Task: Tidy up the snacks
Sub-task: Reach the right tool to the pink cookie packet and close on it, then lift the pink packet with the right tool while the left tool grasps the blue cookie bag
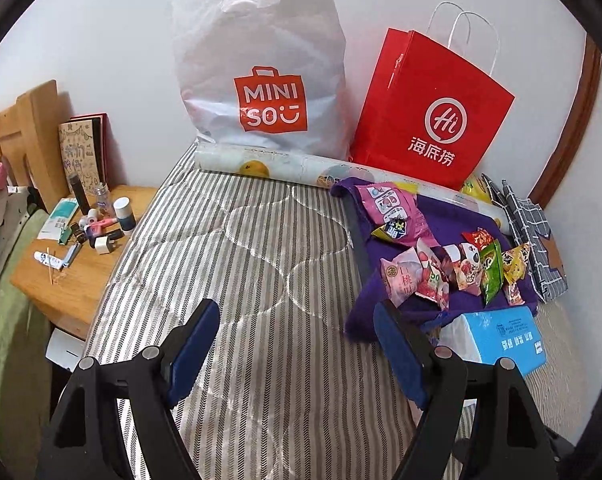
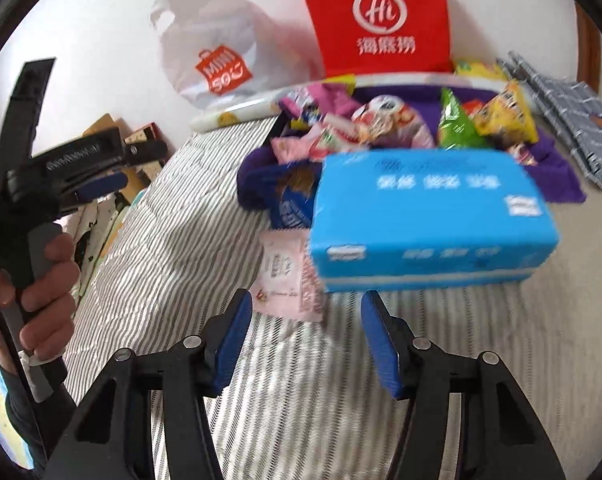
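The striped bed (image 1: 237,264) lies bare on the left; a blue tissue pack (image 2: 429,216) blocks the snack pile (image 1: 457,264) on the right.

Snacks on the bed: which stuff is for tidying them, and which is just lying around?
For the job: snack packets, purple cloth under them, pink packet lying apart.

Just lying about: blue tissue pack, red paper bag, white plastic bag, bedside table clutter.
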Motion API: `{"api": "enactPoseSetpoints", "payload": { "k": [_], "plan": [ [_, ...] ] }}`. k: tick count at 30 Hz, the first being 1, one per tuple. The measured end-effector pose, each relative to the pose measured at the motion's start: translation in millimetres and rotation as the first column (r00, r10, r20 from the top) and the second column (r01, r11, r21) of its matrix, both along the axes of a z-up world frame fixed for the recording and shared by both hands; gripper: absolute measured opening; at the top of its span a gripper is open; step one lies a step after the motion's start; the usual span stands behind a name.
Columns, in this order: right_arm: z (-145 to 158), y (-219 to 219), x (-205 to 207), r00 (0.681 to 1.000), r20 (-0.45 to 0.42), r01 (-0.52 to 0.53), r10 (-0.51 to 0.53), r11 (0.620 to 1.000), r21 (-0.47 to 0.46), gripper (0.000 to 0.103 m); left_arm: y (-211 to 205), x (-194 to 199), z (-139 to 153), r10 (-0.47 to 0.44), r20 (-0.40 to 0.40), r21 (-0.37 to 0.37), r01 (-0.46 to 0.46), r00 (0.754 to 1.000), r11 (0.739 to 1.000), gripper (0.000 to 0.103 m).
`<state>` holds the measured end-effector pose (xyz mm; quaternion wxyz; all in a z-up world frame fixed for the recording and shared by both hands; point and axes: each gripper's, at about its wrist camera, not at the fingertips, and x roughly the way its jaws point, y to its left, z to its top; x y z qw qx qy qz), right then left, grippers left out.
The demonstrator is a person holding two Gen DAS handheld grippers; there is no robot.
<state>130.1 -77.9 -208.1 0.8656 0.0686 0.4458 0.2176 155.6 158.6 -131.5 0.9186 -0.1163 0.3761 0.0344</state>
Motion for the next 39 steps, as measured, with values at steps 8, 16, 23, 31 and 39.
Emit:
{"api": "enactPoseSetpoints", "payload": {
  "k": [8, 16, 23, 31, 39],
  "plan": [
    [-14, 21, 15, 0.997, -0.075, 0.008, -0.004, 0.998, 0.059, 0.063, 7, -1, -11, -0.003, -0.019, 0.013, 0.003, 1.000, 1.000, 0.078],
    [-19, 44, 16, 0.997, -0.036, 0.062, -0.065, 0.996, -0.068, 0.063, 13, 0, -20, -0.001, -0.038, 0.018, 0.002, 0.999, 1.000, 0.078],
    [-20, 53, 13, 0.996, 0.012, 0.090, -0.089, 0.980, -0.176, 0.046, 11, -1, -25, -0.006, -0.057, 0.025, 0.007, 0.998, 1.000, 0.078],
    [-9, 37, -5, 1.000, 0.002, 0.016, -0.016, 0.989, -0.145, 0.036, -4, -6, -22, -0.026, -0.061, 0.052, 0.029, 0.998, 0.998, 0.078],
    [17, 17, -46, 0.994, 0.076, -0.064, 0.074, 0.991, -0.117, 0.035, -37, -7, -23, -0.088, -0.073, 0.057, 0.092, 0.993, 0.994, 0.078]
  ]
}}
